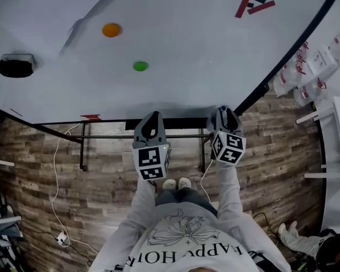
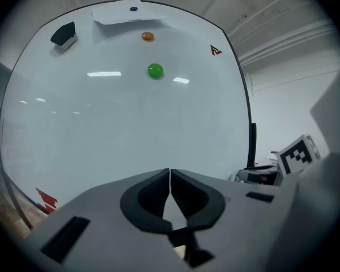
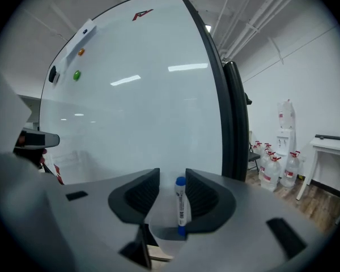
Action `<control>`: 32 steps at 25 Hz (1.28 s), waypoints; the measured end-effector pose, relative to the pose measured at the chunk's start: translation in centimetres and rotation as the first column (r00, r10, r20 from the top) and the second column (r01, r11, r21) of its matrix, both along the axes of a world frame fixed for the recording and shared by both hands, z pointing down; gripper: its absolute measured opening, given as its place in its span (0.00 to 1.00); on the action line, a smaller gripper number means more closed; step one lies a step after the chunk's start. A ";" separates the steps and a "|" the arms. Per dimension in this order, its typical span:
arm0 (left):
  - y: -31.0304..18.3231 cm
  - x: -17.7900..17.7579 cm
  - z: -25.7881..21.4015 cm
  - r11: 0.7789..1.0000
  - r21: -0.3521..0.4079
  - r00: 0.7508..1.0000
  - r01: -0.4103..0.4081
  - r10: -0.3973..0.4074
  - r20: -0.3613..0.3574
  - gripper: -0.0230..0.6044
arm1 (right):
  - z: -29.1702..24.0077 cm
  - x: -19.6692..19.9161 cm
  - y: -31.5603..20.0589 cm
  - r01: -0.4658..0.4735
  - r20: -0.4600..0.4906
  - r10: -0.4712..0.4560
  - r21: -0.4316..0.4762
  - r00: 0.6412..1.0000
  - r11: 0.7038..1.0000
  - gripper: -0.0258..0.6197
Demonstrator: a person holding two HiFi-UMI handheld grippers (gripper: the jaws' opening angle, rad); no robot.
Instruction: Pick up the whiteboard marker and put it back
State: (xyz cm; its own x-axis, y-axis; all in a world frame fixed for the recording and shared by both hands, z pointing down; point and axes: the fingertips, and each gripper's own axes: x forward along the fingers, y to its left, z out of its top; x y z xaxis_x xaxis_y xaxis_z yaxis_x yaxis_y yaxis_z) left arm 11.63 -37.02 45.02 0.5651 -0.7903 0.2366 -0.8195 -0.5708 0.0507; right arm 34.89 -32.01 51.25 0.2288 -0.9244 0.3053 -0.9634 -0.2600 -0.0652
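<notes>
Whiteboard marker (image 3: pixel 182 208): white barrel, printed label, blue at both ends. Location: lengthwise between the 2 jaws of the right gripper (image 3: pixel 172 173), against 1 pad, jaws narrowed around it. Left gripper (image 2: pixel 170 172): jaws touching, nothing between. Whiteboard (image 3: pixel 136 112) ahead.

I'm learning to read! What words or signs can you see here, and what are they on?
"HAPPY HO…", upside down and cut off: on the person's sweatshirt.
A red logo, a shape without readable letters: on the whiteboard.
Label on the whiteboard marker between the right gripper jaws: too small to read.
Labels on the water bottles: too small to read.
</notes>
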 end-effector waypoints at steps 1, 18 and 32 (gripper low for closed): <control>-0.1 0.0 0.1 1.000 -0.001 1.000 0.004 -0.004 0.002 0.05 | 0.3 0.1 -0.1 0.002 0.001 -0.002 -0.007 1.000 1.000 0.24; -0.5 -0.7 0.5 0.998 -0.020 0.999 0.053 -0.052 0.011 0.05 | 3.1 1.3 -1.1 0.006 0.011 -0.005 -0.074 1.000 0.997 0.15; 0.0 -2.0 -0.5 0.998 -0.007 0.998 0.067 -0.067 -0.015 0.05 | 1.0 1.0 -0.3 -0.004 0.010 0.005 -0.006 1.000 1.000 0.14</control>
